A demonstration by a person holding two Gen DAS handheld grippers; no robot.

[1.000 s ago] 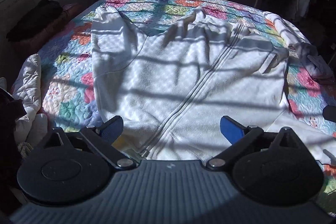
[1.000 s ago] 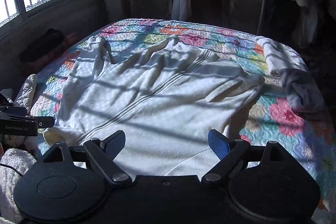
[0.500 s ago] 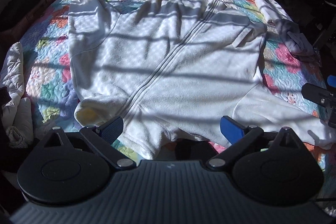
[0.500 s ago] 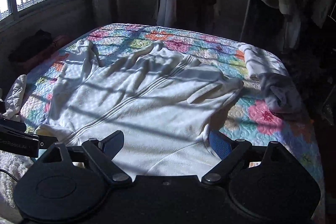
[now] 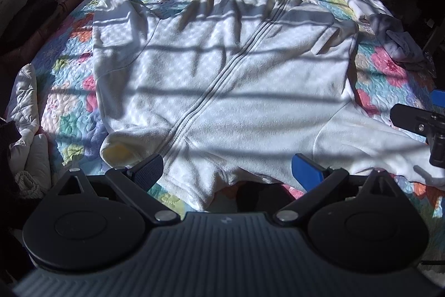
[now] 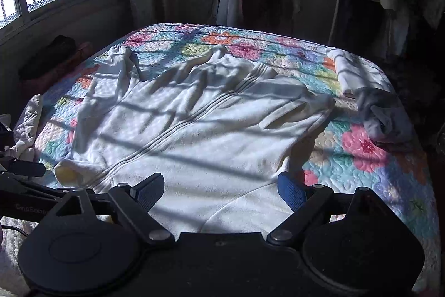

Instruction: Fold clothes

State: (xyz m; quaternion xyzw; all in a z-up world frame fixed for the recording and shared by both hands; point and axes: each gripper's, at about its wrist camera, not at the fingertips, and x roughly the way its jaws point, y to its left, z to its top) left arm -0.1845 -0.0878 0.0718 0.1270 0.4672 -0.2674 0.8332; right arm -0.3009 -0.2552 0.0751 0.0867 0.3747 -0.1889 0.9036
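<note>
Jacket [image 5: 222, 80], white, zipped, lies spread front-up across the flowered quilt [image 5: 389, 66] on the bed. I see both the left gripper [image 5: 226, 171] and the right gripper [image 6: 221, 187] wide open, empty, above its near edge.

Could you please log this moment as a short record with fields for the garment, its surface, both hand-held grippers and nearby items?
garment: white zip-front jacket, spread flat, zipper closed, unfolded
surface: floral quilt on a bed
left hand-held gripper: open, empty, above the jacket's near edge
right hand-held gripper: open, empty, above the jacket's near part
sleeves: one lies toward the window side, one trails to the near right
nearby: grey cloth and white folded cloth at the quilt's right edge
light: barred window shadows across the jacket
</note>
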